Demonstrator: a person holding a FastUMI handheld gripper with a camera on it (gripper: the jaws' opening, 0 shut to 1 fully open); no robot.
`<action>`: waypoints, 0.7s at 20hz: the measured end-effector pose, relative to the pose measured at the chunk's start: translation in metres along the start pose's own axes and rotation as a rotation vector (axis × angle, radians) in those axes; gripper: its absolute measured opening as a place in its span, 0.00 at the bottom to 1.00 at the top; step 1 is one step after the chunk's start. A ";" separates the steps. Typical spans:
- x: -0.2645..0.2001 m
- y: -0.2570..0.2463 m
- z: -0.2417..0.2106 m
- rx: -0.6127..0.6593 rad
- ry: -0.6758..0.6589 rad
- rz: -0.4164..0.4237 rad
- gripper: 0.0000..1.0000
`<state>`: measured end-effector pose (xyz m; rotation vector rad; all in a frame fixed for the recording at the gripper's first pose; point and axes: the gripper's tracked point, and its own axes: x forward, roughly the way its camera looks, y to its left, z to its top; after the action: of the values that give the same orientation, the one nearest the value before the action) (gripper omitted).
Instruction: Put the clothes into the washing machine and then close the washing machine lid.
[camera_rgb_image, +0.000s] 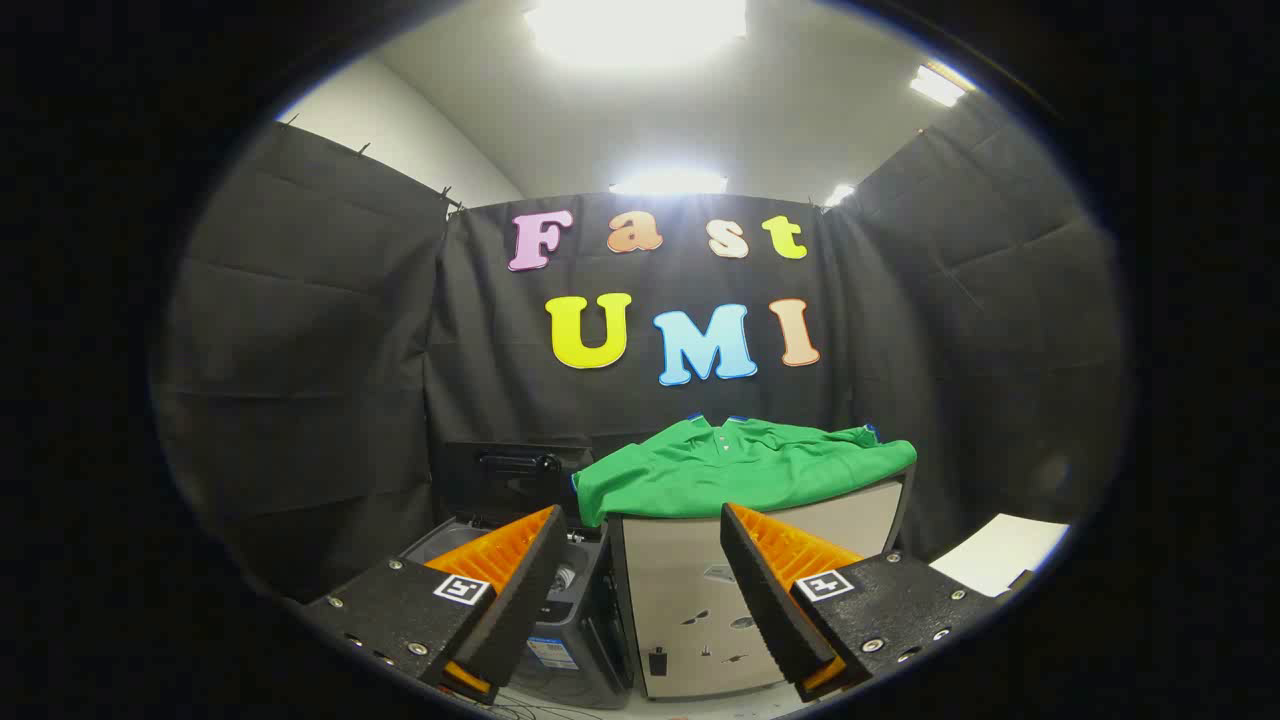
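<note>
Spread wide apart, the tool's two fingers grip nothing and point toward a beige cabinet beyond them. A green shirt lies draped over the cabinet's top, well ahead of the fingertips. Just left of the cabinet stands a dark washing machine with its lid raised upright.

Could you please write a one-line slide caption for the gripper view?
Open gripper faces a green shirt draped on a beige cabinet, beside the open-lidded washing machine.
</note>
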<state>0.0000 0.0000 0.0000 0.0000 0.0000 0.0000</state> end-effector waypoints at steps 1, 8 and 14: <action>-0.001 0.000 0.000 0.001 0.000 0.002 0.95; -0.004 -0.009 0.002 0.013 0.001 -0.005 0.95; -0.007 -0.014 0.007 0.012 0.000 -0.017 0.95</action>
<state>-0.0066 -0.0137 0.0072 0.0117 -0.0001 -0.0175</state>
